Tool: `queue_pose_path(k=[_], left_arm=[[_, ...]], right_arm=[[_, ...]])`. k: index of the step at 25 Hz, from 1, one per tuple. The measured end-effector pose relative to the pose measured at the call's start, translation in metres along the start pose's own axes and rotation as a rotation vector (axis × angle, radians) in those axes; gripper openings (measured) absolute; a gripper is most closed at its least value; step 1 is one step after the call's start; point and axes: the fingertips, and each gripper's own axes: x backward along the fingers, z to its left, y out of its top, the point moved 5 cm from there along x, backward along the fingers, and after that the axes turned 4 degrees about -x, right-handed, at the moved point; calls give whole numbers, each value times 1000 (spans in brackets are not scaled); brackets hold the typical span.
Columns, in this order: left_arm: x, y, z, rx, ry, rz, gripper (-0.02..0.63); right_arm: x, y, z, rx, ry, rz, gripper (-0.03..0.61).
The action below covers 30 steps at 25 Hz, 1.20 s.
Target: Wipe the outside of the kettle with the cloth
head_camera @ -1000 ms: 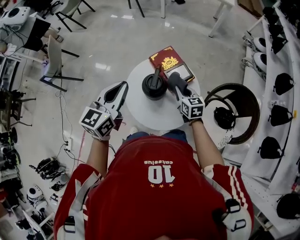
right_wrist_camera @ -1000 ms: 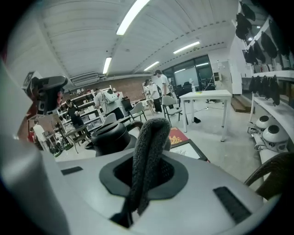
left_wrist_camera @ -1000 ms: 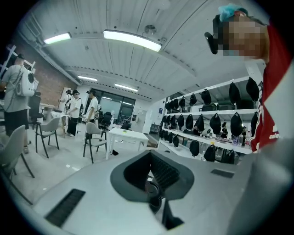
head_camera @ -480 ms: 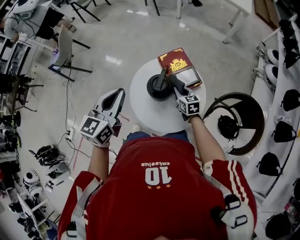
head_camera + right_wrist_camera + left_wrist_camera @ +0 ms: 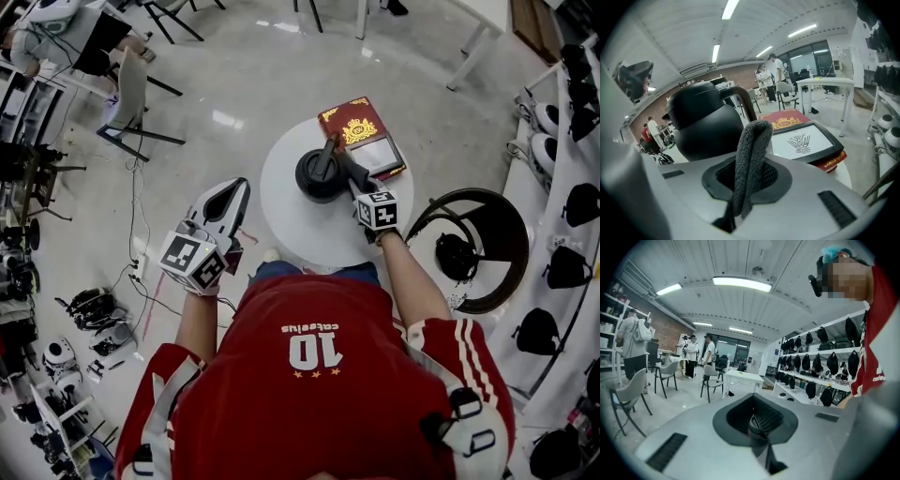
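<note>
1. Head view showed a small round white table (image 5: pixel 298 225) on a glossy pale floor (image 5: pixel 234 84), straight ahead of a person in a red shirt (image 5: pixel 314 375).
2. On the table stood the black kettle (image 5: pixel 321 173). A red box with gold trim (image 5: pixel 361 133) lay just beside it on the far right, one corner hanging over the table's edge.
3. Around the table were grey chairs (image 5: pixel 127 103) at the upper left and cables and gear (image 5: pixel 94 328) on the floor at the lower left. A dark ring-shaped frame (image 5: pixel 469 234) sat near the table's right side, and white shelves (image 5: pixel 525 187) lined with black rounded items ran along the right wall.
4. Left gripper view looked out into the room and took in long ceiling lights (image 5: pixel 740 283), several people (image 5: pixel 693 352) standing far back, and a white desk (image 5: pixel 743 377).
5. The right gripper (image 5: pixel 747 180) was pinched tight on a folded grey cloth (image 5: pixel 751 154), which stood up from between the jaws. The cloth's top sat right against the kettle's right flank in both views. Actual contact could not be made out.
6. The left gripper (image 5: pixel 225 202) was held off the table's left edge, over the floor and well apart from the kettle. Its jaws were pressed together with nothing between them.
</note>
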Motion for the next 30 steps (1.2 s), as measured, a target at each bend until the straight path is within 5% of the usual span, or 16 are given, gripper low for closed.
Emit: queue_pose_path(k=[17, 30], left_arm=[[-7, 1, -22, -16, -47, 6, 6], [-6, 5, 6, 4, -151, -19, 6]], right_arm=[[16, -22, 9, -67, -2, 34, 46], [24, -40, 31, -112, -75, 72, 46]])
